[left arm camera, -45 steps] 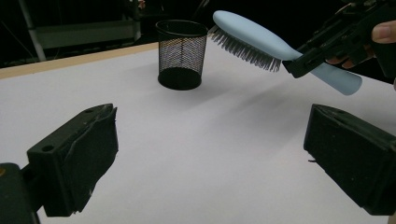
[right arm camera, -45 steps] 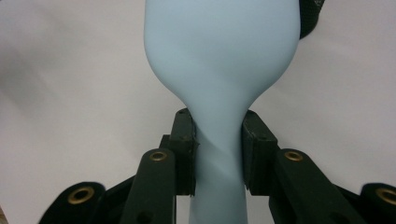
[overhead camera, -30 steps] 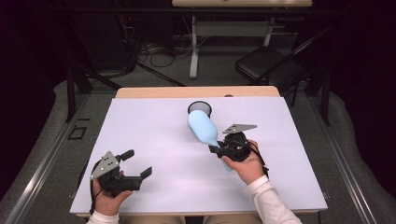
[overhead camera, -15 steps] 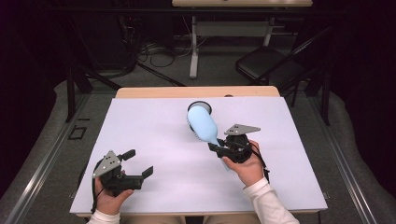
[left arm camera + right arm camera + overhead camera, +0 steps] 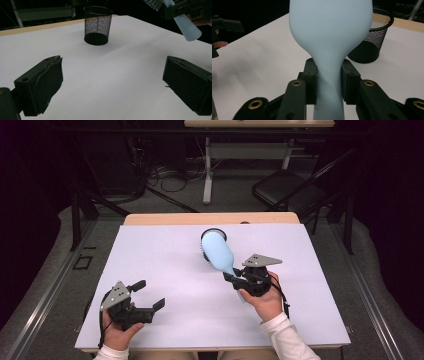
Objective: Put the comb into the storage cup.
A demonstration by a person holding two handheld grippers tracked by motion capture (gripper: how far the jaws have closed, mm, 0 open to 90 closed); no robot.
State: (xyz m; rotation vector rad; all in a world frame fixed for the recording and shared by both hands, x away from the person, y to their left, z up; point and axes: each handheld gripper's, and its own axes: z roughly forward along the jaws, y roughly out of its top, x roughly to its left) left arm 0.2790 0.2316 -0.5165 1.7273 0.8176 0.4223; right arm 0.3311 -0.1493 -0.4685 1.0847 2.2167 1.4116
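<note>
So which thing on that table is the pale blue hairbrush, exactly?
Start at the white table and follow the person's right hand to the right gripper. Its jaws clamp the hairbrush by the handle. It is smooth and pale blue, unlike the black mesh cup behind it.

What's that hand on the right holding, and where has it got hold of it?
The right gripper clamps a light blue hairbrush by the narrow neck of its handle. The left gripper holds nothing.

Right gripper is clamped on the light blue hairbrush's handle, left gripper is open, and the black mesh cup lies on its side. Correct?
Not quite: the black mesh cup stands upright, as the left gripper view shows. The right gripper does clamp the light blue hairbrush by its handle, and the left gripper is open.
</note>
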